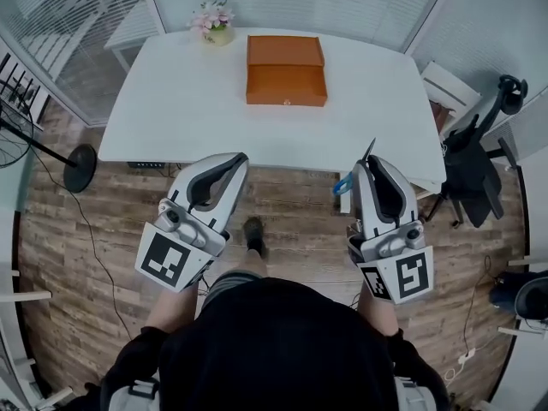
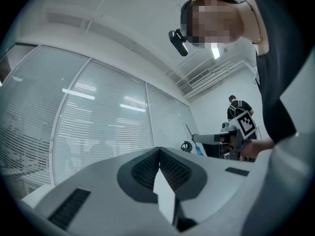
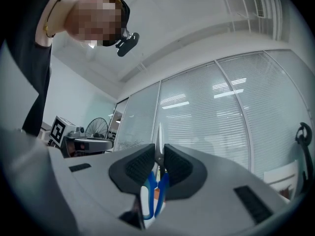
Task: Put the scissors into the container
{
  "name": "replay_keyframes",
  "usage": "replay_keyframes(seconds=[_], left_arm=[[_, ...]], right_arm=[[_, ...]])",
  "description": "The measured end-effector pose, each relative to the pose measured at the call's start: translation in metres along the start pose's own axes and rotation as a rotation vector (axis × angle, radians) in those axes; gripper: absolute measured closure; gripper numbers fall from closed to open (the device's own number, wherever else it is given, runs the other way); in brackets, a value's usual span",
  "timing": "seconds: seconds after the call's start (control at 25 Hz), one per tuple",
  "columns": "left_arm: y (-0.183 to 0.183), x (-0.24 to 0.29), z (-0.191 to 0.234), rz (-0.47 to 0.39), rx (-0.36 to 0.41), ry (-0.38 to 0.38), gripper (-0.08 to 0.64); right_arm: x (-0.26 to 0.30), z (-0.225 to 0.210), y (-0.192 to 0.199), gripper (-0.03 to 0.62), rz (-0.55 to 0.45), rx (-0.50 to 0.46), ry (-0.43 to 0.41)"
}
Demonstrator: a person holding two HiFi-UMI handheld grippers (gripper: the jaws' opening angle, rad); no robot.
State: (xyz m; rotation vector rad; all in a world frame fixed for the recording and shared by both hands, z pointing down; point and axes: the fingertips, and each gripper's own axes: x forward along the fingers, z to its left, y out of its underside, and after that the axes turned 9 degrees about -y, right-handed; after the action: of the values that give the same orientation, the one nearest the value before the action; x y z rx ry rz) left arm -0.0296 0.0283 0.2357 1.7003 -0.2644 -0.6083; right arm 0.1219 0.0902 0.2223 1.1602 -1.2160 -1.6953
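An orange box-shaped container [image 1: 286, 71] sits at the back middle of the white table [image 1: 180, 101]. My right gripper [image 1: 370, 165] is held before the table's front edge, raised and pointing upward. It is shut on the scissors [image 1: 344, 184], whose blue handles stick out to its left. In the right gripper view the pads clamp the scissors [image 3: 159, 154] near the pivot, with the blade pointing up and the blue handles below. My left gripper [image 1: 229, 168] is shut and holds nothing; its pads [image 2: 170, 168] meet in the left gripper view.
A small pot of pink flowers [image 1: 214, 22] stands at the table's back left. A black office chair [image 1: 475, 165] is to the right, and a floor fan's round base [image 1: 79, 166] to the left. Blinds cover the glass walls around.
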Motion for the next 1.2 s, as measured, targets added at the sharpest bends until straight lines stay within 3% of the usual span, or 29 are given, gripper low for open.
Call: replay_keyframes(seconds=[0.76,1.2], left_arm=[[0.029,0.102,0.108,0.015,-0.025,0.042,0.546],[0.046,0.131,0.158,0.026,-0.022,0.035,0.546]], right_arm=[[0.121,-0.071,0.031,0.528,0.015,-0.009,0.056],[0.171,-0.092,0.051,0.528,0.015,0.001,0.064]])
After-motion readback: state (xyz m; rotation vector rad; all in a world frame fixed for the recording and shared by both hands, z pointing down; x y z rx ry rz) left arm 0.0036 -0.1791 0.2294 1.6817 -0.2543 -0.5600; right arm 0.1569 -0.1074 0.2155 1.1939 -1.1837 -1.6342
